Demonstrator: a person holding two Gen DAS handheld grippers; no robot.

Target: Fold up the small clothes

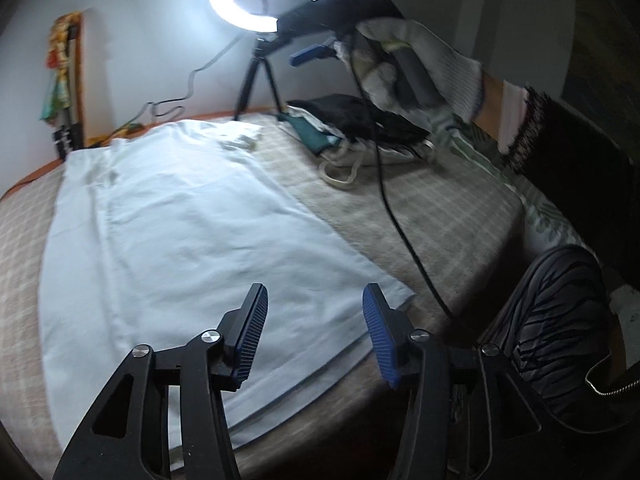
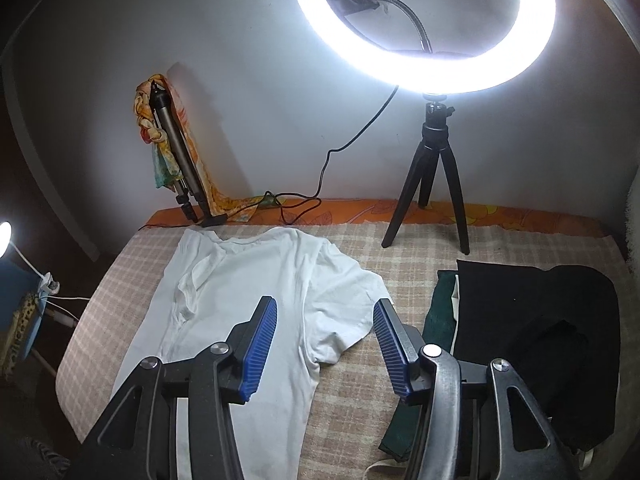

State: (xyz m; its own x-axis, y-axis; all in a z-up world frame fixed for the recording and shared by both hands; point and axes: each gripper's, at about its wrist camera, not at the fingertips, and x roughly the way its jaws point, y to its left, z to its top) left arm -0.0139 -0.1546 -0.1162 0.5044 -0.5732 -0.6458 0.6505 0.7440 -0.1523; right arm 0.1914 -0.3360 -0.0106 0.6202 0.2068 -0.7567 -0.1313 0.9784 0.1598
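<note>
A white T-shirt (image 1: 172,232) lies spread flat on the checked bed cover (image 1: 432,216); in the right wrist view the shirt (image 2: 248,288) shows with its collar at the far end and one sleeve out to the right. My left gripper (image 1: 314,336) is open and empty above the shirt's near hem corner. My right gripper (image 2: 324,348) is open and empty above the shirt's sleeve and side. The right gripper (image 1: 316,54) also shows in the left wrist view, held high in a white-gloved hand (image 1: 424,68).
A pile of dark clothes (image 2: 532,340) with a green piece (image 2: 440,312) lies at the right of the bed. A ring light (image 2: 424,24) on a black tripod (image 2: 432,184) stands at the far edge. A folded tripod (image 2: 176,156) leans on the wall. A cable (image 1: 400,224) trails across the cover.
</note>
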